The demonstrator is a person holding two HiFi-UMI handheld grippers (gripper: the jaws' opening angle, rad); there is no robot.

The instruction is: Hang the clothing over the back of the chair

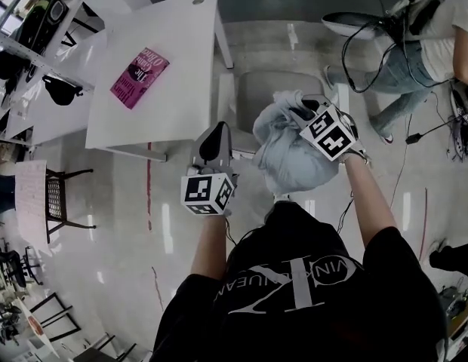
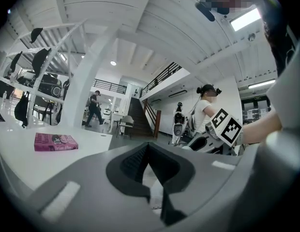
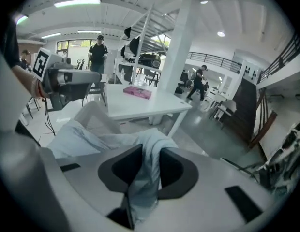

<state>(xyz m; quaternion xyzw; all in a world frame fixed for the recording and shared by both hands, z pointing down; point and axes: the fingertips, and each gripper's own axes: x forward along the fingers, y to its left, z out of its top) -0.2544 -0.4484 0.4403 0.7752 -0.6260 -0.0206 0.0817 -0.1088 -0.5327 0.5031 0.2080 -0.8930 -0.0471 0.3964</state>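
Clothing: pale blue soft cloth garment (image 1: 290, 157), bunched up, hanging over the light grey chair (image 1: 268, 89).
Right gripper (image 1: 300, 111): jaws clamped on a fold of it.
Left gripper (image 1: 213, 143): jaws together, empty, apart from the cloth.
Handling: probably light and limp (it sags); take a free edge to spread it.

Left tool (image 1: 213, 134) closed and empty; right tool (image 1: 299, 112) clamps the clothing (image 1: 294, 157)
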